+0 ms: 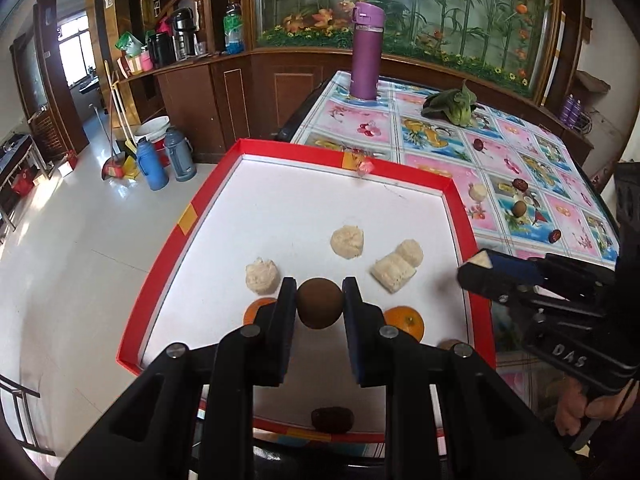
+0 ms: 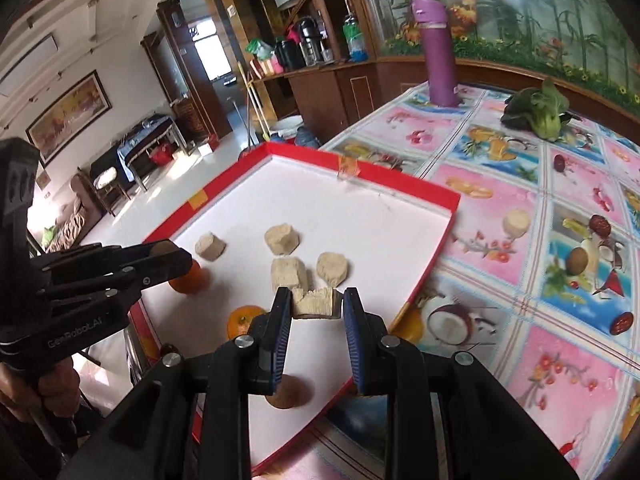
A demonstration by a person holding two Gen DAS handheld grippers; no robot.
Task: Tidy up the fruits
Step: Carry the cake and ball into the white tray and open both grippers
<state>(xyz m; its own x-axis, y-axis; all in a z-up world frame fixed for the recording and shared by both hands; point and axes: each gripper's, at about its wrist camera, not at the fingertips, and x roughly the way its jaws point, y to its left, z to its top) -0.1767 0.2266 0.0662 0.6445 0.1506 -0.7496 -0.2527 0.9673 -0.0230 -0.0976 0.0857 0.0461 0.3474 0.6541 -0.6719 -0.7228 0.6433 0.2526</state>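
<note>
My left gripper (image 1: 319, 307) clamps a brown round fruit (image 1: 319, 303) above the near part of the red tray (image 1: 160, 264). My right gripper (image 2: 317, 306) pinches a pale cut chunk (image 2: 316, 305) over the tray's near right, beside two oranges (image 1: 405, 322).

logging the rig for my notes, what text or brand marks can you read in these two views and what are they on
"DAS" on the body of the right gripper, seen from the left wrist view.
"GenRobot.AI" on the body of the left gripper, seen from the right wrist view.
The wall plate by the doorway and the green bottle label are too small to read.
</note>
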